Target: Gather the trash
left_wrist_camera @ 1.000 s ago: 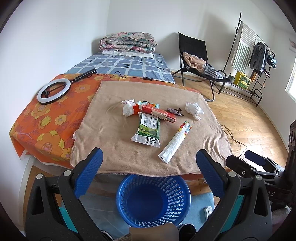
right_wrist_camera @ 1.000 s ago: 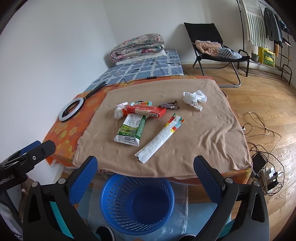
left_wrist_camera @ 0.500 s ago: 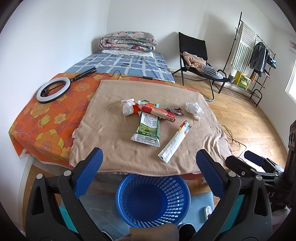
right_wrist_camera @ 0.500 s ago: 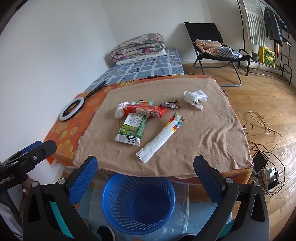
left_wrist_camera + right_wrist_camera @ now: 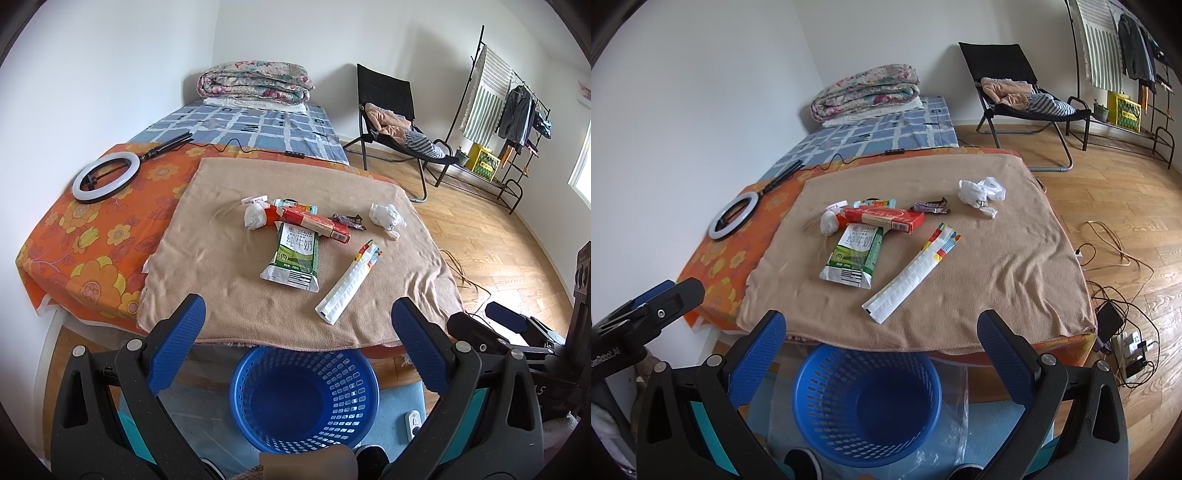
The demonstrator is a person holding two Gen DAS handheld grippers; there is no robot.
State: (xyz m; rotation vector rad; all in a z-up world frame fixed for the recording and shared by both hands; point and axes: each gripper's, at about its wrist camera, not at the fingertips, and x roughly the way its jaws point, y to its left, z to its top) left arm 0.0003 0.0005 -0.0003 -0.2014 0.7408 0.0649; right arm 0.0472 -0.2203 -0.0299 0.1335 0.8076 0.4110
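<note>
— Left gripper (image 5: 297, 325) first: we hold it spread wide with nothing between its fingers, above the empty blue basket (image 5: 255, 413) at 6 o'clock. Since a second ago our view has barely drifted, so nothing is collected yet.

— Right gripper (image 5: 881, 336), in its own view, is equally gaping and bare. Our trash lies on the tan blanket (image 5: 1015, 266) at 12 o'clock: milk pouch (image 5: 853, 254), red box (image 5: 882, 218), long white wrapper (image 5: 912, 271), crumpled tissue (image 5: 979, 192).
</note>
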